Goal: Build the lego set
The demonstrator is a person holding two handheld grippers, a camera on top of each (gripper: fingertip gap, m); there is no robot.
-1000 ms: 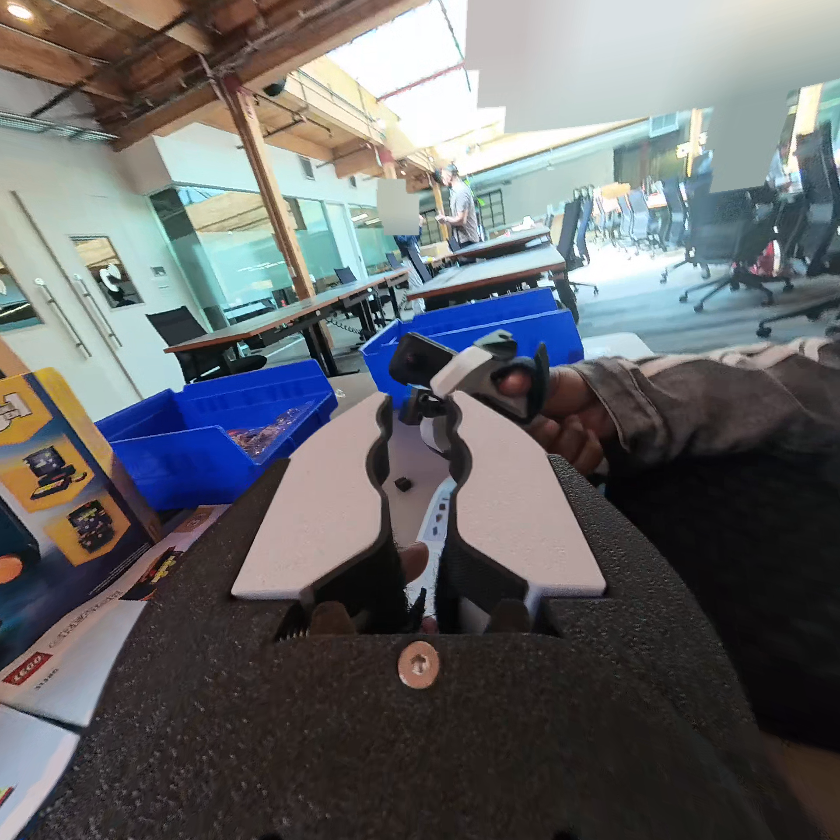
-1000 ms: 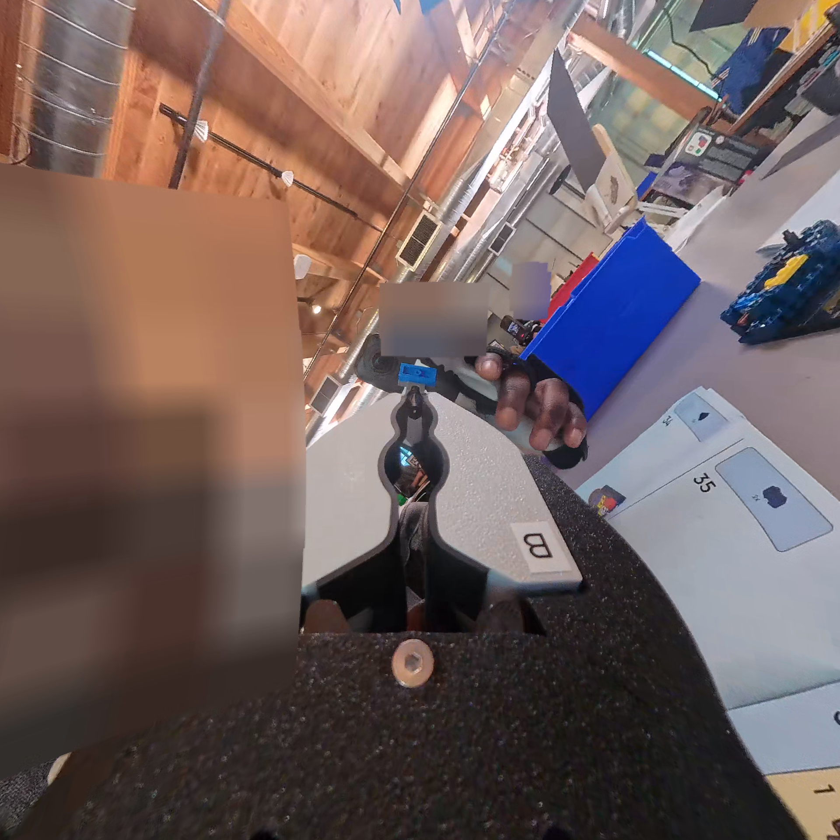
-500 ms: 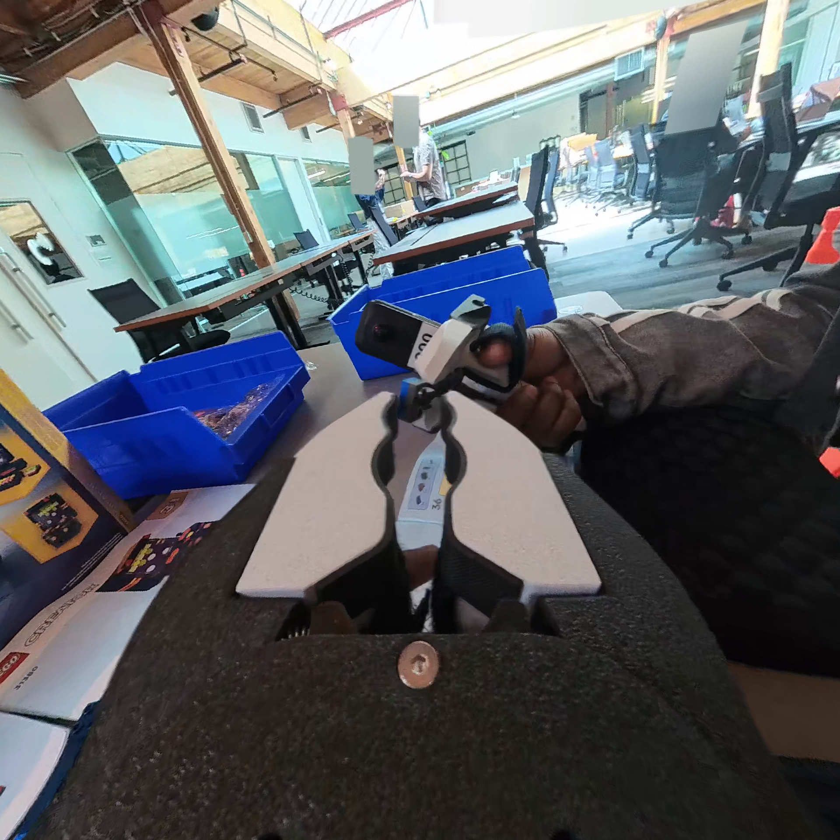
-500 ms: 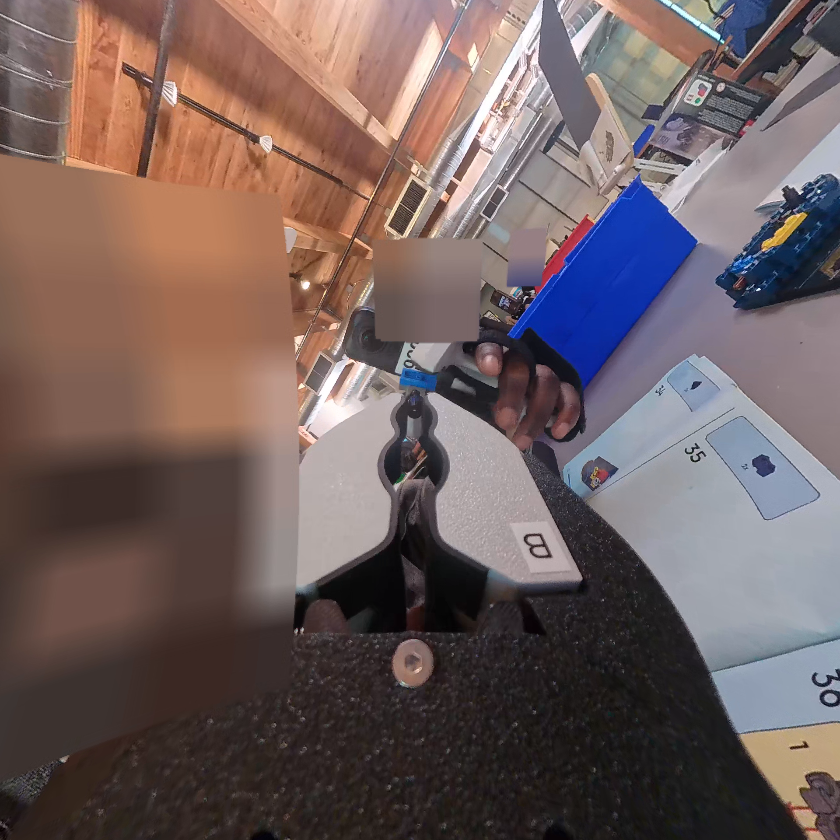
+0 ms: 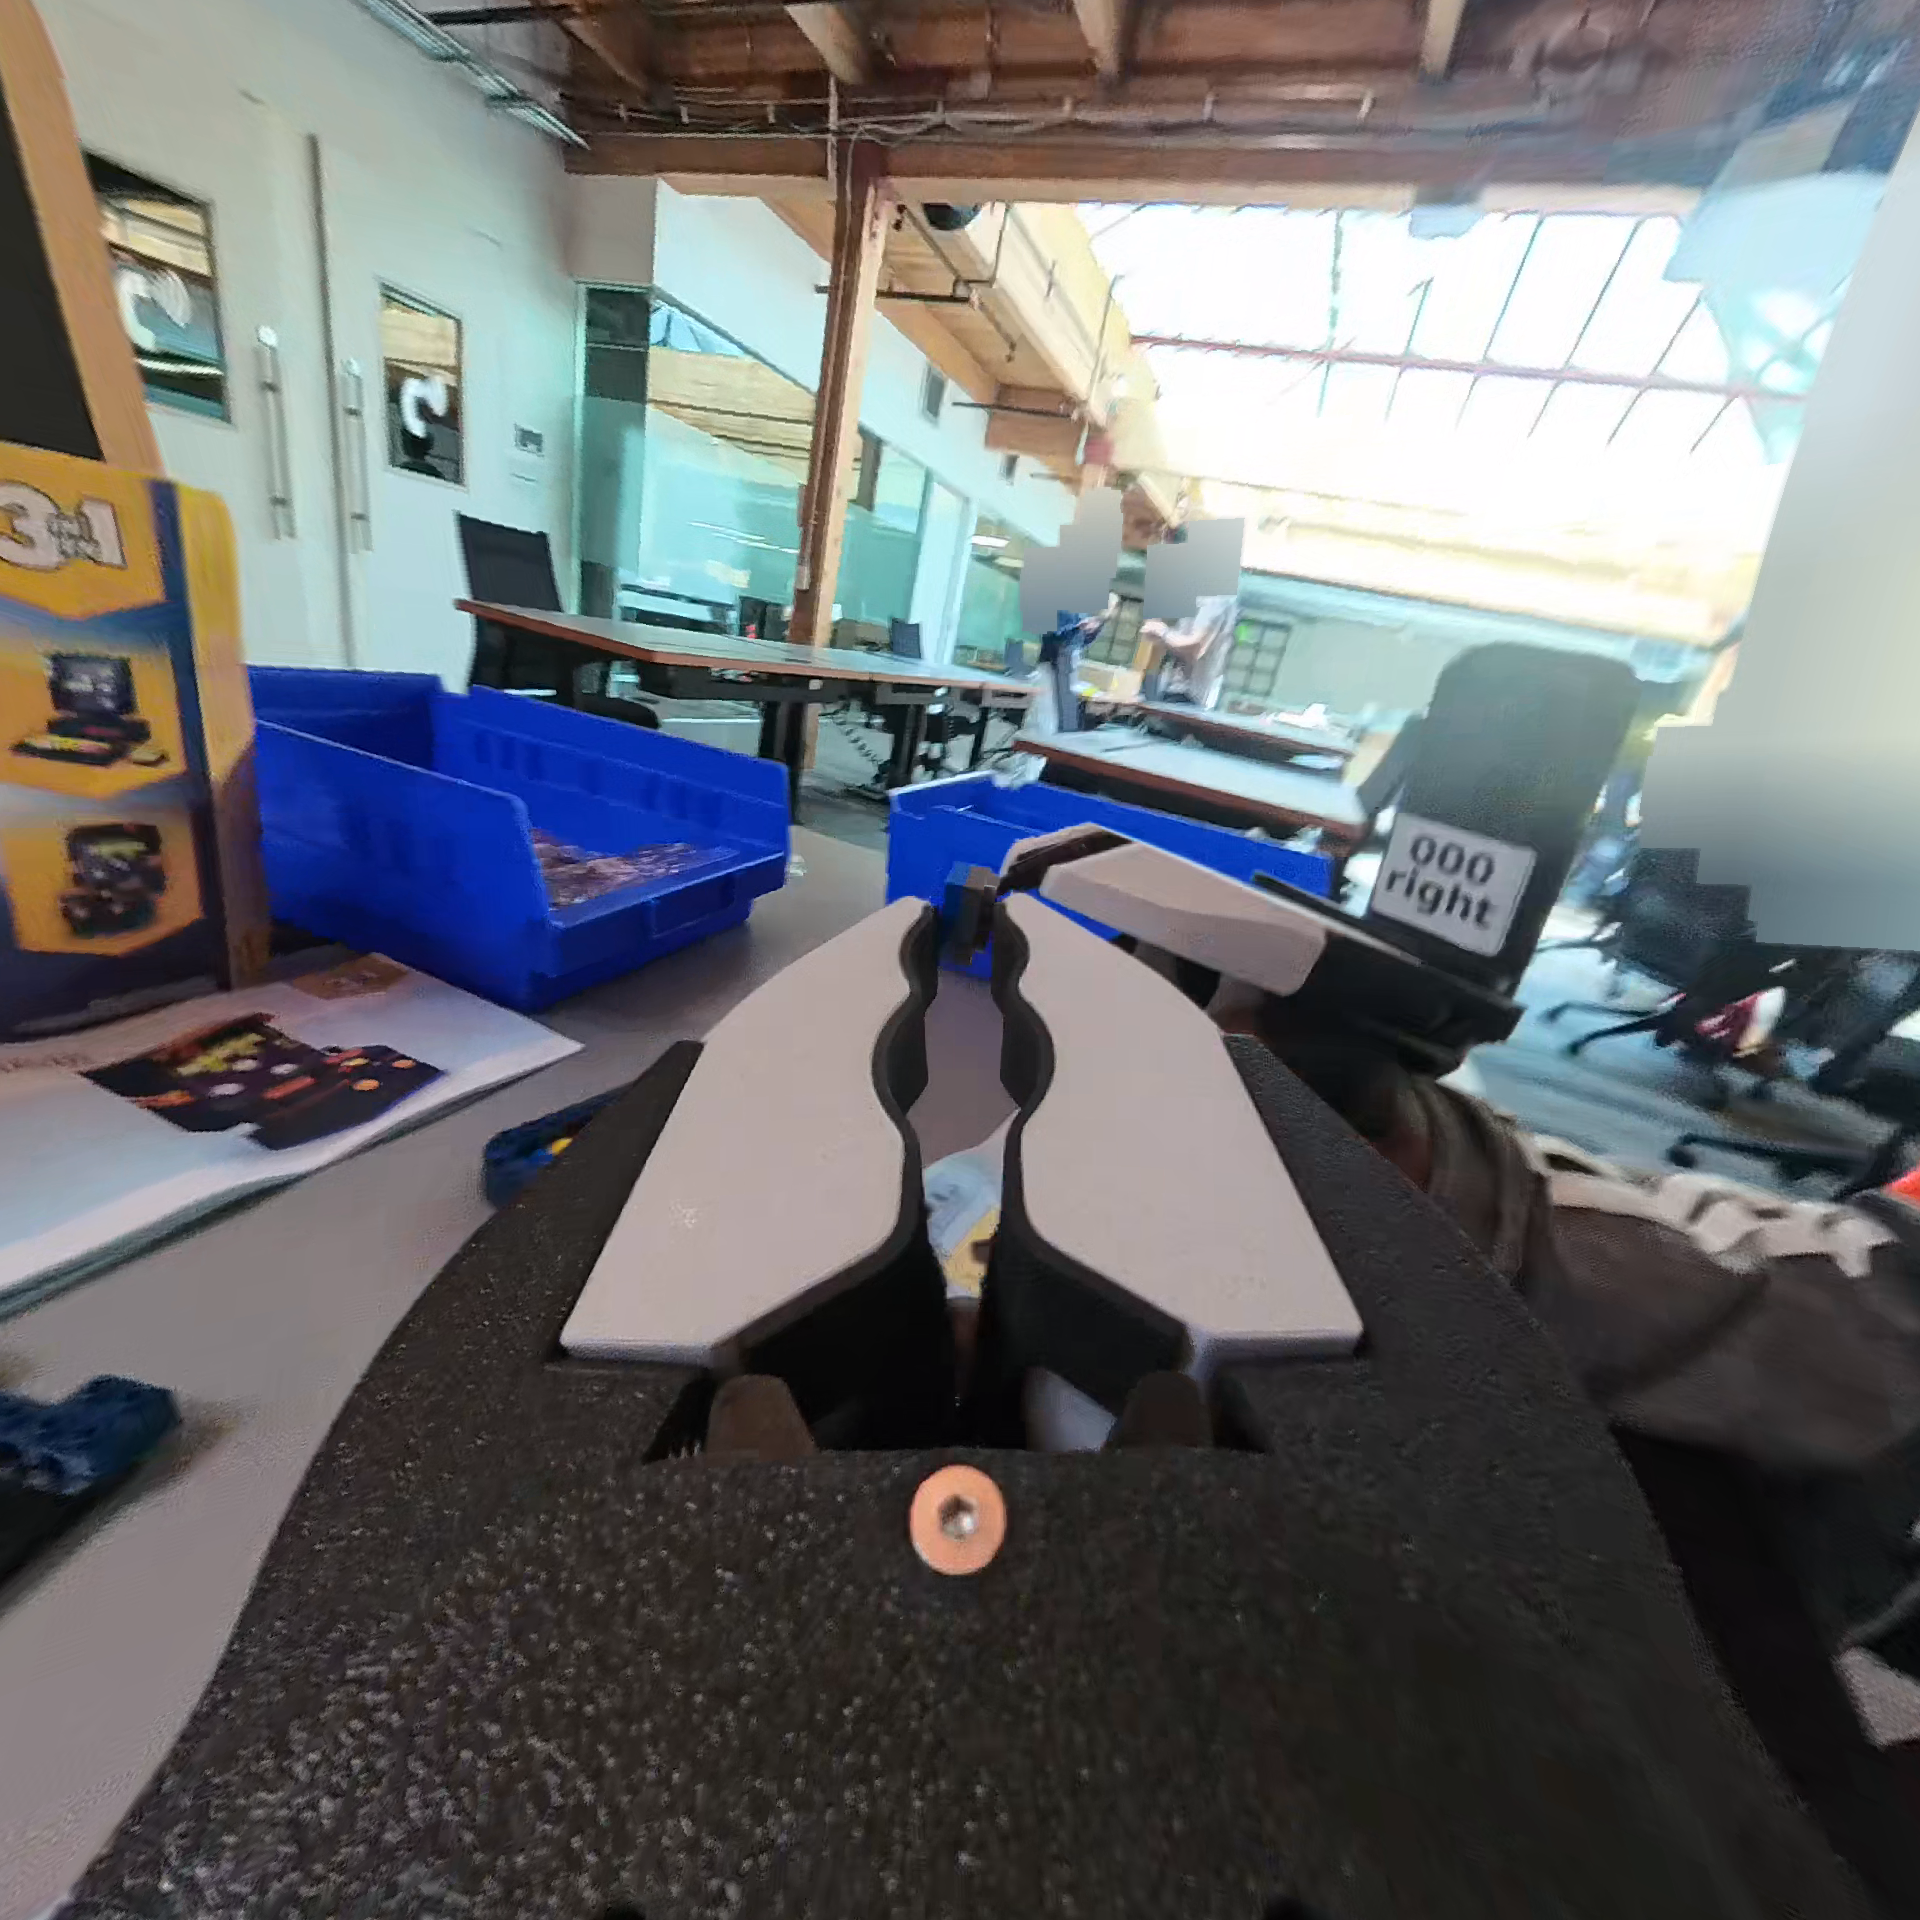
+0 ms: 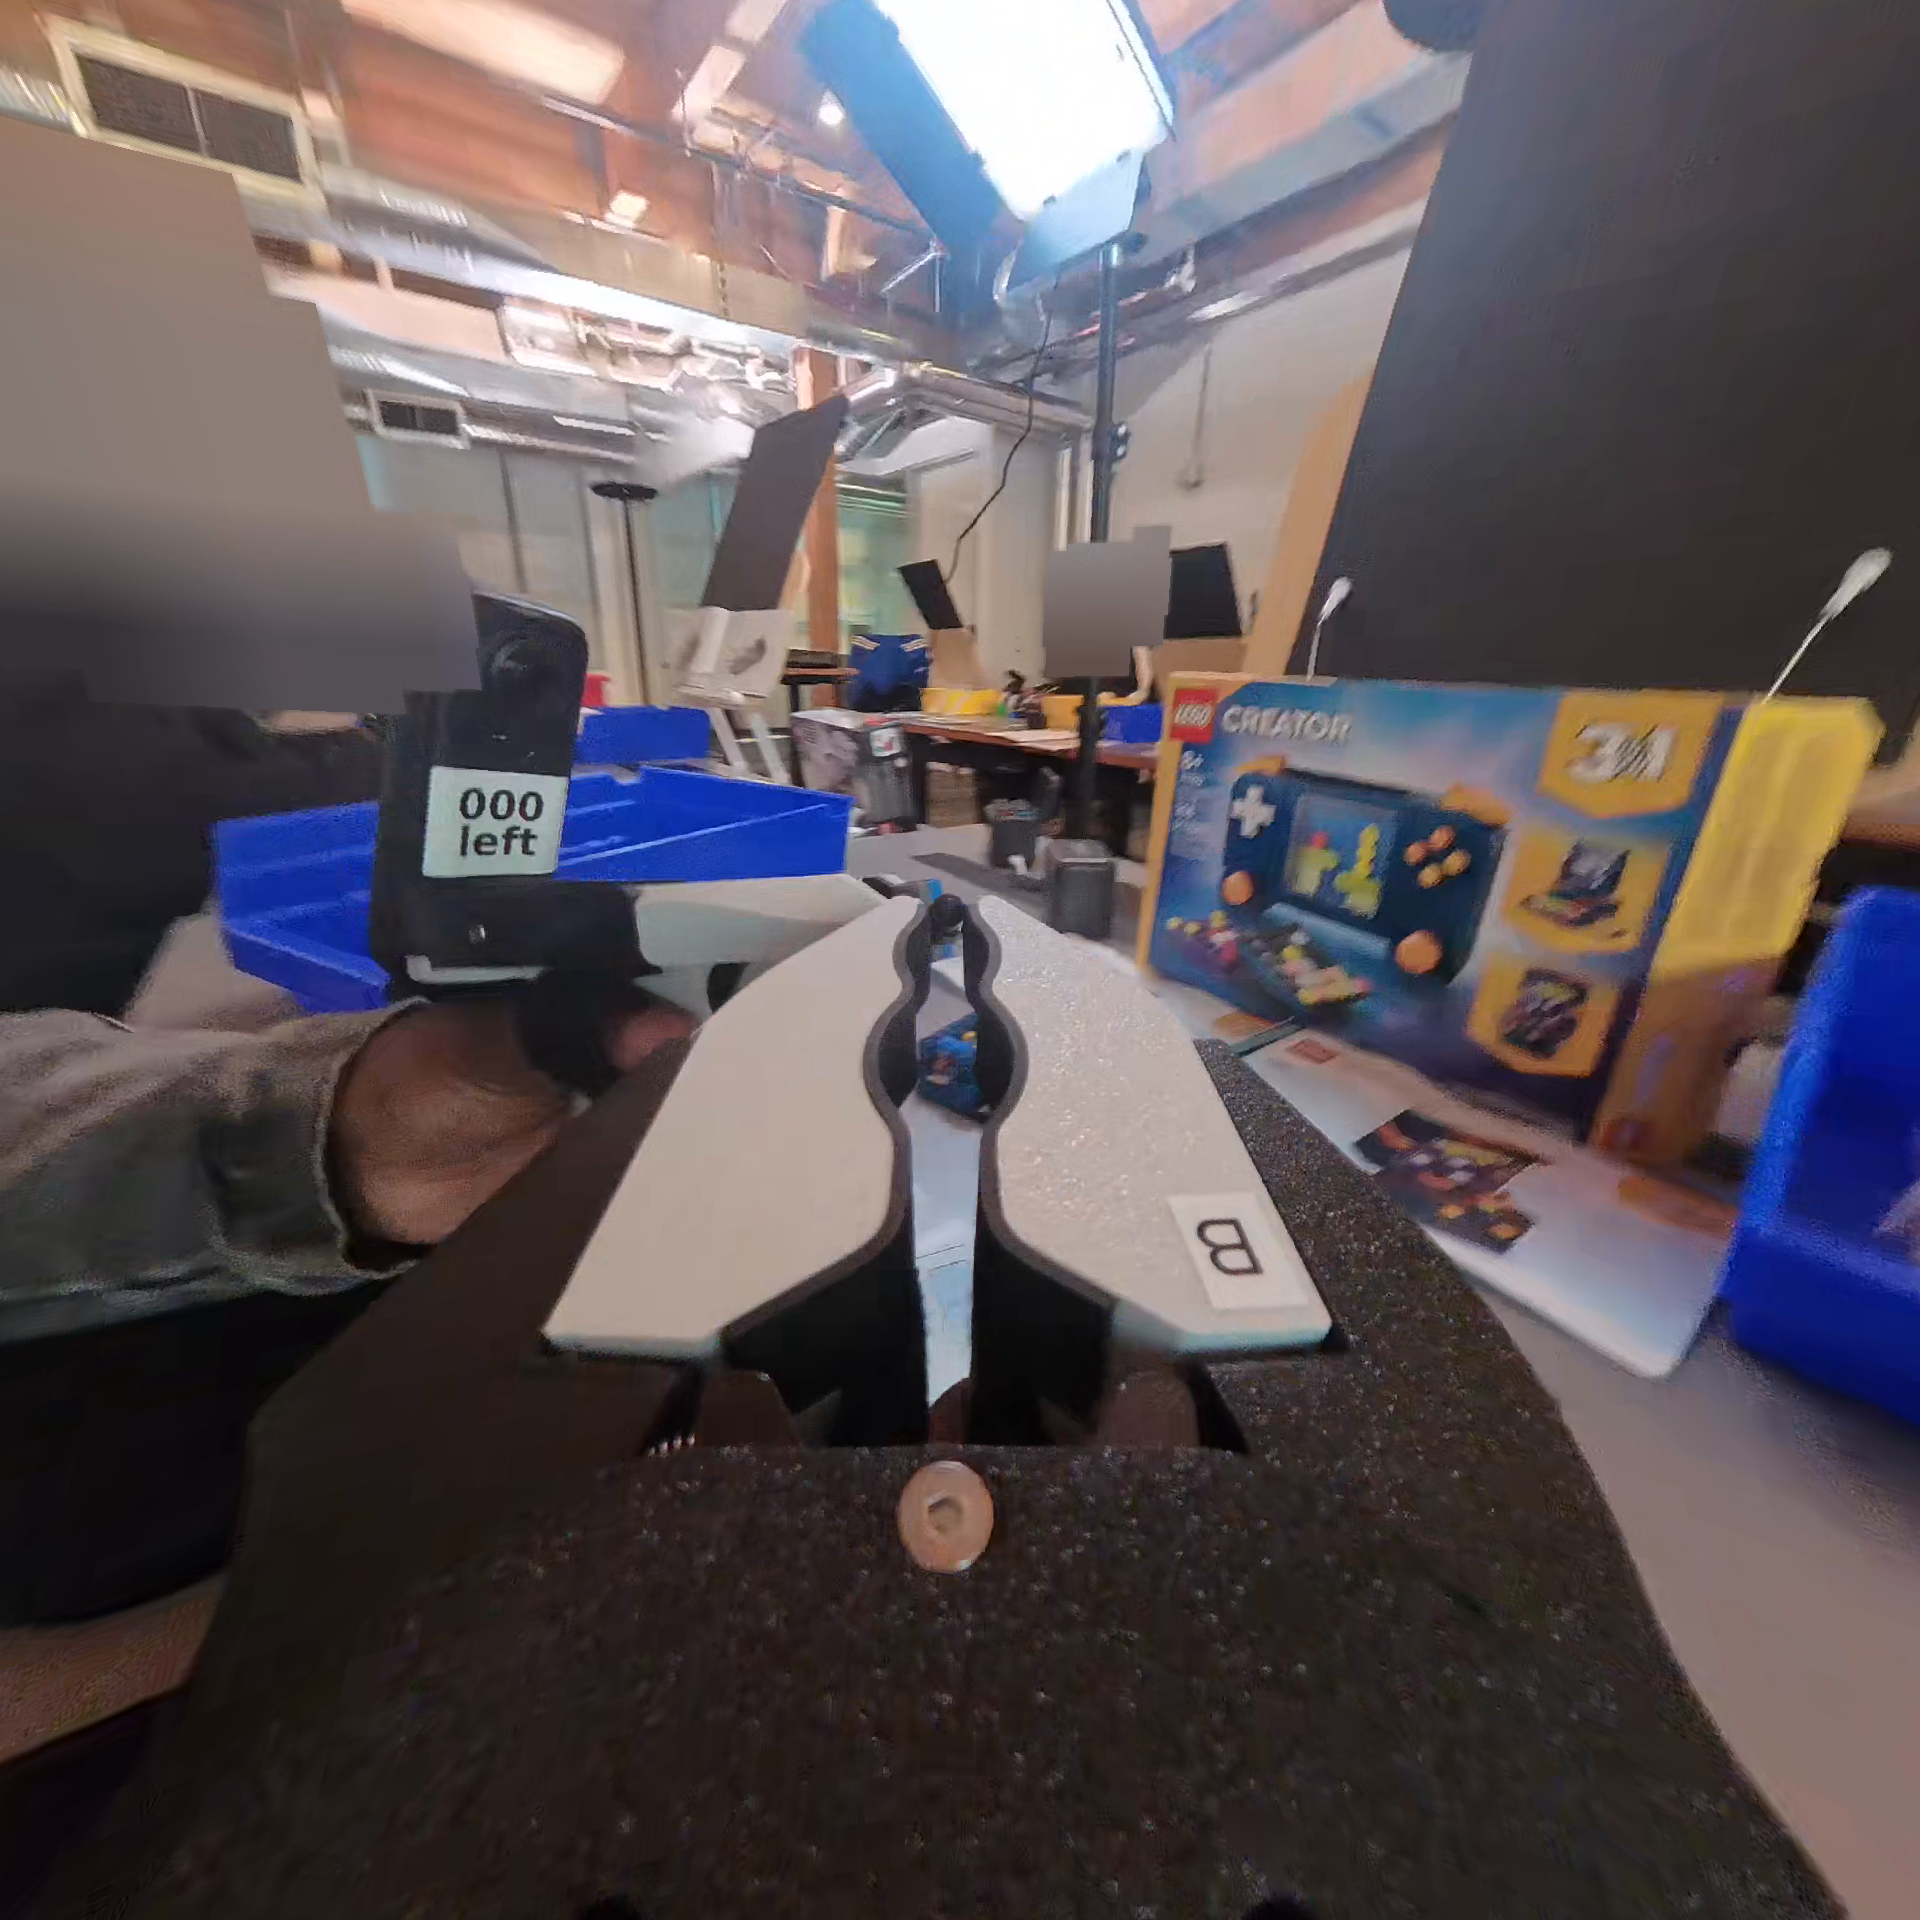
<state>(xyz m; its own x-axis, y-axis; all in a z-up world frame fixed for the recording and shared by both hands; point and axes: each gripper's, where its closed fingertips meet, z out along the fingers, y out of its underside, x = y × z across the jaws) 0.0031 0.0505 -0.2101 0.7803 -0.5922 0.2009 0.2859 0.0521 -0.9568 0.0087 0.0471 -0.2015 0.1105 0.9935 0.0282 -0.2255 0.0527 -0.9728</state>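
Blue brick (image 5: 956, 878), a very small piece, sits right at the tips of the left gripper (image 5: 964, 920). That gripper's jaws are nearly closed, and its 2 pads appear to press on the brick's sides. A black peg (image 5: 979, 912) is joined to the brick's near face.

The right gripper (image 6: 943, 925) has its jaws almost shut, pinching the round end of that peg (image 6: 943, 916). Both grippers therefore have hold of 1 small joined pair of parts.

From the left gripper, the right one comes in from the right side. From the right gripper, the left one (image 6: 894, 888) comes in from the left, so the 2 sets of fingers meet roughly crosswise. The brick lies straight ahead of each pair of tips and no nearer to either one. I cannot tell its long axis at this size.

A hand (image 6: 436, 1101) grips the left tool's handle. The parts are held up above the grey table (image 5: 260, 1299). Beneath the right gripper's fingers, a partly built blue model (image 6: 951, 1060) rests on the table. Farther out are an open booklet (image 5: 260, 1081), a toy box (image 6: 1455, 883) standing upright and 2 blue bins (image 5: 520, 831).
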